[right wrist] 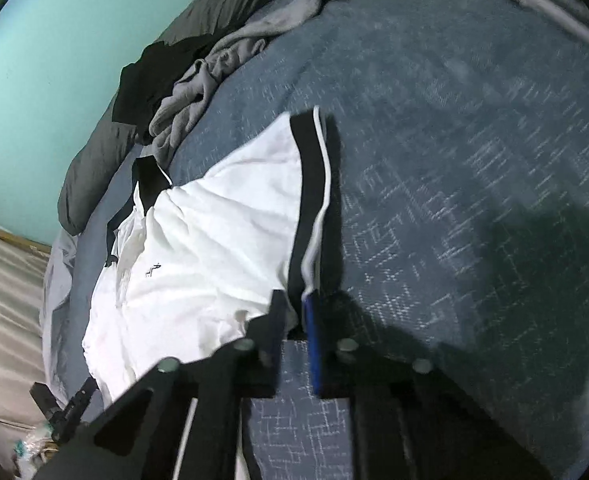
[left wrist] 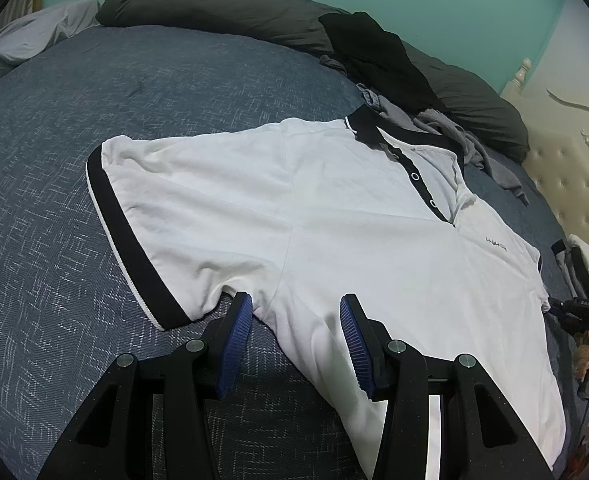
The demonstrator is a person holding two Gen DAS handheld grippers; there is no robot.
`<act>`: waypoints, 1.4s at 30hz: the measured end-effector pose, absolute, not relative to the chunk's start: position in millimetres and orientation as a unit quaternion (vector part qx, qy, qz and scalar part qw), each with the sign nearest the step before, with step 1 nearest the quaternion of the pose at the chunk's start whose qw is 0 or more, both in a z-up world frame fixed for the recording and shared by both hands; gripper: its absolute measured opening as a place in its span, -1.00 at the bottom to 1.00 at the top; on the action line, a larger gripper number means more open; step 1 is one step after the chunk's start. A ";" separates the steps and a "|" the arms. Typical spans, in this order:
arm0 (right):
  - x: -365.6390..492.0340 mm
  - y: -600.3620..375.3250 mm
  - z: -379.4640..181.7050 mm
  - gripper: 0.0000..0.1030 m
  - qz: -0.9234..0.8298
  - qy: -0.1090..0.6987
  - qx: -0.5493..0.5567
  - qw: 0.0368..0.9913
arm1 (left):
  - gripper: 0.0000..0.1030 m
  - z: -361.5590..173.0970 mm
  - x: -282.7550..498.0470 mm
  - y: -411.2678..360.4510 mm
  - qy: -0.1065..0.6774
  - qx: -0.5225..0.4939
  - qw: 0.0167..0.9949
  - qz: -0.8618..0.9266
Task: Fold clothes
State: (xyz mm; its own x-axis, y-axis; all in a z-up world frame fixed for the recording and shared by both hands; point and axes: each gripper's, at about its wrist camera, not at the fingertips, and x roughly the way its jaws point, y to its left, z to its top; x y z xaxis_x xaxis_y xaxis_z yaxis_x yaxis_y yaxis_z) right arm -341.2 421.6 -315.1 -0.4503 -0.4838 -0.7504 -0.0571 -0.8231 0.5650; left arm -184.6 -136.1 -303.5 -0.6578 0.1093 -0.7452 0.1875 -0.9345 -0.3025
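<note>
Bed [left wrist: 74, 128]: white polo shirt [left wrist: 294, 208] spread face up mid-mattress. My left claw [left wrist: 296, 344], half open, straddles its underarm edge, gripping nothing. My right claw [right wrist: 299, 308], nearly shut, pinches the black sleeve cuff [right wrist: 308, 208]. Fold sleeve inward flat, keeping the cuff taut.

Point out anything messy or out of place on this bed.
A crumpled grey garment and a black one lie heaped unfolded beyond the collar of the white polo shirt. The shirt itself lies flat, its far sleeve pinched by the right gripper.
</note>
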 end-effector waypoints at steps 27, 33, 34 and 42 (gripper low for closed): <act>-436.2 433.1 -305.1 -0.26 -0.858 -0.160 0.475 0.109 | -0.03 -308.7 -187.4 -131.0 0.166 0.420 0.025 -0.892; -443.6 427.0 -315.0 -0.54 -0.854 -0.164 0.475 0.133 | -0.03 -309.5 -188.0 -129.0 0.162 0.422 0.024 -0.892; -443.9 425.0 -315.1 -0.55 -0.854 -0.164 0.474 0.140 | -0.03 -309.6 -188.0 -128.5 0.161 0.422 0.023 -0.892; -445.9 435.7 -300.4 -0.88 -0.876 -0.171 0.436 0.116 | -0.03 -311.7 -188.3 -125.7 0.157 0.425 0.021 -0.891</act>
State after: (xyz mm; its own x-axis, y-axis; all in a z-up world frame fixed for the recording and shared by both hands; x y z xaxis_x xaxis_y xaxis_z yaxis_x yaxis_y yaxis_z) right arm -445.9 435.7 -300.4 -0.5937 -0.3513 -0.7240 0.0541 -0.9151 0.3996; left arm -188.3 -125.7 -311.7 -0.6377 0.0955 -0.7644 0.1709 -0.9500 -0.2613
